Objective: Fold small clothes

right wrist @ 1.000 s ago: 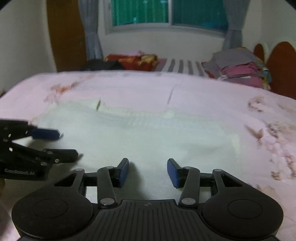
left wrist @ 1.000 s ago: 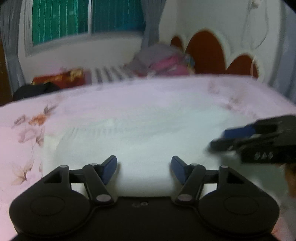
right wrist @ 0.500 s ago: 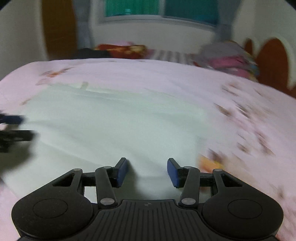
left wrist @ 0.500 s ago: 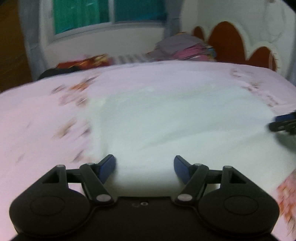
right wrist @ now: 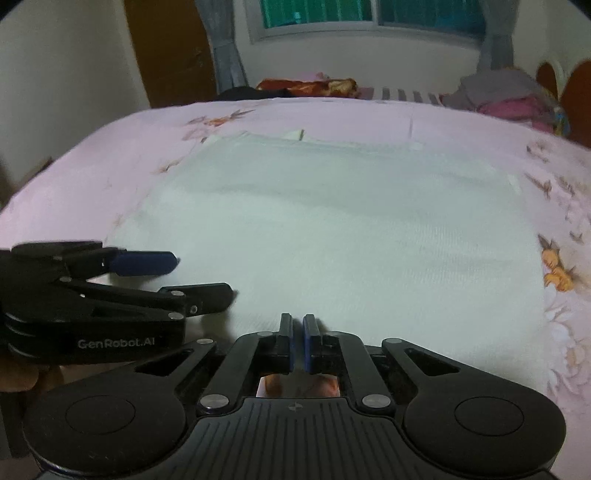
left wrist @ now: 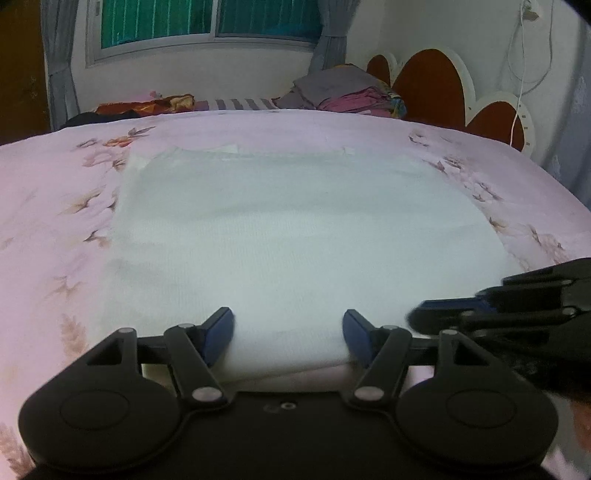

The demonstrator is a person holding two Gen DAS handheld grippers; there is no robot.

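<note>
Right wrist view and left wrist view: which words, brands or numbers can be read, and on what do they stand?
"GenRobot.AI": on the side of the left hand-held gripper, in the right wrist view.
No other text is readable in either view; the white garment shows none.

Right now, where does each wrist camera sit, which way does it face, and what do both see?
Left wrist: on the left gripper, facing across the white garment on the floral bedsheet toward the window; its open fingers straddle the near hem.
Right wrist: on the right gripper, same heading; fingers just closed, whether on cloth is unclear.
Shared: garment, window, clothes pile, each other's gripper.
</note>
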